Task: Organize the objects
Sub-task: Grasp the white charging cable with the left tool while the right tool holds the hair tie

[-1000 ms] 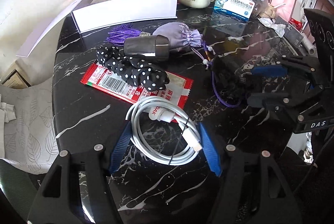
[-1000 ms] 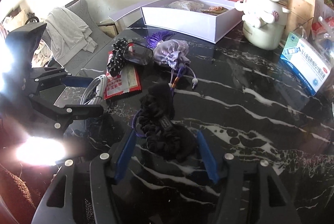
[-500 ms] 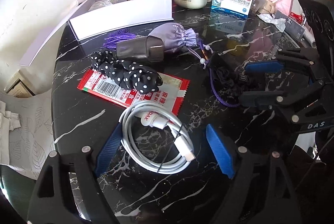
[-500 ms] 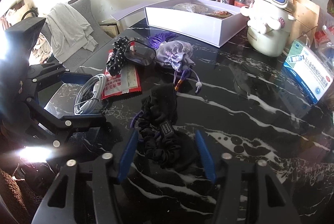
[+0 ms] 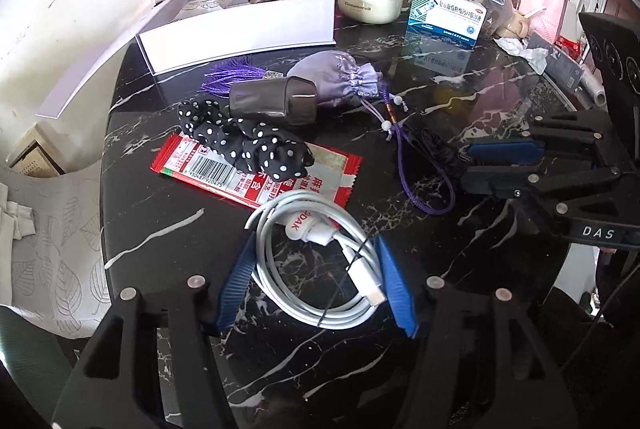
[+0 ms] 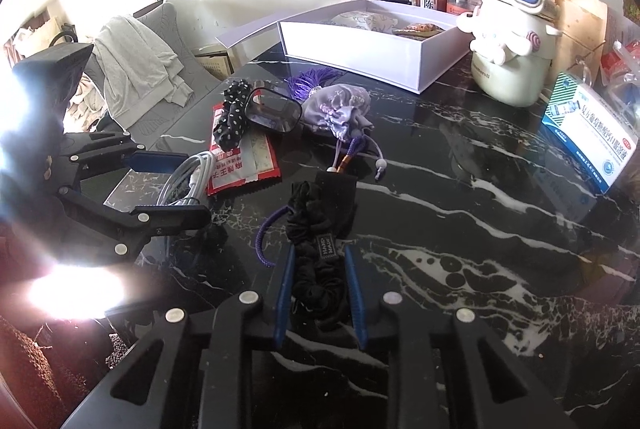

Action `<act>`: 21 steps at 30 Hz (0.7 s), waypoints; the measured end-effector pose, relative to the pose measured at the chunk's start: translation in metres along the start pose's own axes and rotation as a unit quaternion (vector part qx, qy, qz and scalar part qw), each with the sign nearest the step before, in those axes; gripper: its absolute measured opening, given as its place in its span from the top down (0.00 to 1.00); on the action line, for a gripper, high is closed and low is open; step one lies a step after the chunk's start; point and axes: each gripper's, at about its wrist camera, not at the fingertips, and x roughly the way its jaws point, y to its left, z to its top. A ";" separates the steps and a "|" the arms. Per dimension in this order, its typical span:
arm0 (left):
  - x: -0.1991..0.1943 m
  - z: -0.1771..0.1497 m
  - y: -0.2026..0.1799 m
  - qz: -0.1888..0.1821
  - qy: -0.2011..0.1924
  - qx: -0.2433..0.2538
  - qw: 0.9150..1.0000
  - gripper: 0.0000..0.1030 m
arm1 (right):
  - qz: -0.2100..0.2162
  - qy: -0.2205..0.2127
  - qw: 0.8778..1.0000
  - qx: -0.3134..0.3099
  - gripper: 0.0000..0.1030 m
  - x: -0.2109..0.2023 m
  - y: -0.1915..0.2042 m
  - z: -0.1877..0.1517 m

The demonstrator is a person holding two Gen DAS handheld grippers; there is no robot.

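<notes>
Black scrunchie [image 6: 316, 269] pinched between right gripper [image 6: 320, 293] fingers on dark marble worktop [image 6: 460, 229], left gripper [image 5: 316, 281] fingers spread wide around coiled white cable [image 5: 320, 261], red packet [image 5: 256, 173] just beyond

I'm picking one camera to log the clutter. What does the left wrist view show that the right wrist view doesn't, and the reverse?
Only the left wrist view shows the cable's whole coil, lying between the open left gripper.

Only the right wrist view shows the right gripper shut on the black scrunchie, plus a cloth-draped chair.

Both show the white box, polka-dot scrunchie, red packet and lilac pouch.
</notes>
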 end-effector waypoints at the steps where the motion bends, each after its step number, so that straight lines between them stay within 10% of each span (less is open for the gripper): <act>1: -0.002 0.001 0.000 -0.002 -0.001 0.000 1.000 0.43 | 0.001 -0.001 1.000 0.000 0.76 -0.001 0.000 0.000; 21: -0.029 0.038 -0.007 0.002 -0.016 -0.003 1.000 0.43 | -0.004 -0.027 1.000 0.008 0.76 -0.030 -0.004 0.018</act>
